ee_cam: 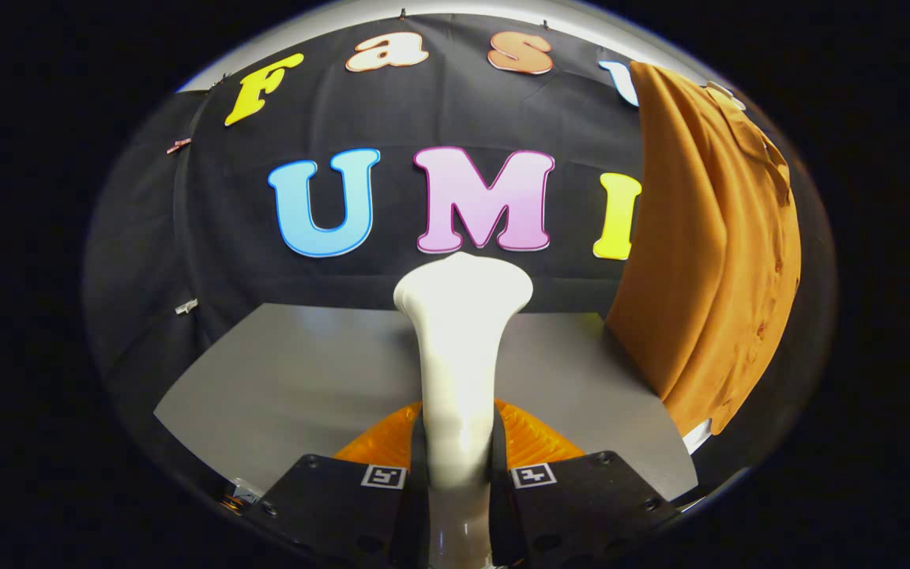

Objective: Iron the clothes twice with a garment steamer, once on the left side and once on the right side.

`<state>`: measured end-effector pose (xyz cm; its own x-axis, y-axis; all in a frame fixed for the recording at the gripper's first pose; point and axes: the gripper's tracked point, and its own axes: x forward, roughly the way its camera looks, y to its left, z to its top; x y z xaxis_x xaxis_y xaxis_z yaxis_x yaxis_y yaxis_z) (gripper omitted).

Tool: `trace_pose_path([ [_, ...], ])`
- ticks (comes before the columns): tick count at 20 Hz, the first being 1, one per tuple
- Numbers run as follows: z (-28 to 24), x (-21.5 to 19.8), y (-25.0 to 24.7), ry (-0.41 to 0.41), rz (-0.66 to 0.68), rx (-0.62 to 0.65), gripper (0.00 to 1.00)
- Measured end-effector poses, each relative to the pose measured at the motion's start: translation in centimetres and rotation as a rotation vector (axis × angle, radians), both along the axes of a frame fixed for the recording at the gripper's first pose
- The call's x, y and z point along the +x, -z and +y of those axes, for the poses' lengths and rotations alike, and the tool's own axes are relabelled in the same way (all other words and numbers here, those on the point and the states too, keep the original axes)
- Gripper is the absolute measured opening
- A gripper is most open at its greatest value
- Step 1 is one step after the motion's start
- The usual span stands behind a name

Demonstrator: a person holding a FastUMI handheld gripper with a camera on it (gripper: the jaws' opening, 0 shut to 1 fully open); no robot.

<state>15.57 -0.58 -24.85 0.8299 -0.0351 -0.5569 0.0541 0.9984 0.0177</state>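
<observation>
A cream-white garment steamer [459,348] stands upright between my fingers, its flared head rising beyond them. My gripper [457,474] is shut on the steamer's handle, both fingers pressing its sides. An orange-brown button-up shirt [708,253] hangs to the right, ahead of the steamer and apart from its head. The shirt's buttons run down its right part, and its lower hem reaches close to the table.
A grey table top [305,379] lies below and ahead. The black cloth wall [210,237] closes off the back and left. Small clips [186,306] hold the cloth at the left.
</observation>
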Motion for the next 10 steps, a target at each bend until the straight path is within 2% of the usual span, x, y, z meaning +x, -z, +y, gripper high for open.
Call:
trace_pose_path([
  [5, 0.7, -4.2, -5.7, 0.019, -0.117, -0.003, 0.33],
  [10, -0.9, -8.1, -12.3, 0.079, -0.253, -0.055, 0.33],
])
